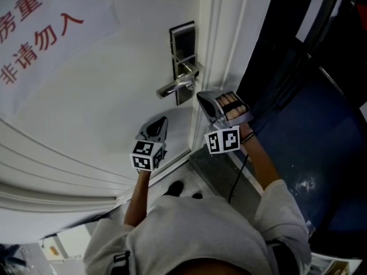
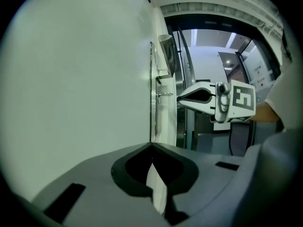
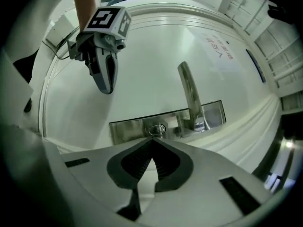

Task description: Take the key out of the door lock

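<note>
At the lock plate (image 1: 182, 56), the key (image 2: 164, 94) projected from the cylinder beside the handle (image 1: 175, 86). The right gripper (image 1: 200, 96) was closed with its tips at the key, presumably to draw it; an actual pinch was unconfirmed. The left gripper (image 1: 162, 121), closed and empty, stood clear. The white door (image 1: 103, 107) bore a red-lettered notice (image 1: 40, 22), and the space beyond it was dark.

White door (image 1: 114, 116), lock plate (image 1: 182, 42) w/ lever handle (image 1: 174, 87), paper notice (image 1: 57, 50)
</note>
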Motion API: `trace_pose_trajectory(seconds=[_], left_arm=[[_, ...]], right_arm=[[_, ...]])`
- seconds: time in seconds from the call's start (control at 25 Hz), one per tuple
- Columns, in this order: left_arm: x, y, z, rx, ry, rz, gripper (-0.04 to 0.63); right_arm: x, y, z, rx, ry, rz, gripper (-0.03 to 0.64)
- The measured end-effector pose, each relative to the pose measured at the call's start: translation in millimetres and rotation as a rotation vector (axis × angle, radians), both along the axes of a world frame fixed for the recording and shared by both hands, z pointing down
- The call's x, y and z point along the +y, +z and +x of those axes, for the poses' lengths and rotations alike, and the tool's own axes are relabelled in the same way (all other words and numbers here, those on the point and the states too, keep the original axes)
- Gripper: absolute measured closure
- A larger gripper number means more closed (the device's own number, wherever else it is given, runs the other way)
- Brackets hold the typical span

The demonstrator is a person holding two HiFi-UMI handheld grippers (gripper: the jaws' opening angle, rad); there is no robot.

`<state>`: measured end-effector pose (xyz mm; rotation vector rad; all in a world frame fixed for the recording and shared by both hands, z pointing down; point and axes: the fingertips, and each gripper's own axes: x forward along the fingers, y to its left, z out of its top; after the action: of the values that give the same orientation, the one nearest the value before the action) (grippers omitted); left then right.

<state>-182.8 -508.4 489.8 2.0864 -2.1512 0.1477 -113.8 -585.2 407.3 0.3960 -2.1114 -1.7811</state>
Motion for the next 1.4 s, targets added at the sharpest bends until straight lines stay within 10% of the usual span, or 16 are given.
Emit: trace_pose_trajectory(seconds=[0.36,0.6,0.96,1.4], left_arm=[[-6,0,3,0.0,0.011,-0.004,0.577],[-8,0,4,0.0,0.011,-0.004,0.577],[-7,4,2,0.011,0.004,-0.008,0.577],[1,10,-6,0.039,-0.02,-0.012,0.577]], right_arm=[[-1,-4,0,0.001,-0.034,0.069,0.582],[-4,7,-8,0.067,-0.037,0.099,0.374],[-8,0,-28,0.068,-0.041,0.156,0.384],[-9,-10,-41,0.017,-0.055,0.222,0.558]])
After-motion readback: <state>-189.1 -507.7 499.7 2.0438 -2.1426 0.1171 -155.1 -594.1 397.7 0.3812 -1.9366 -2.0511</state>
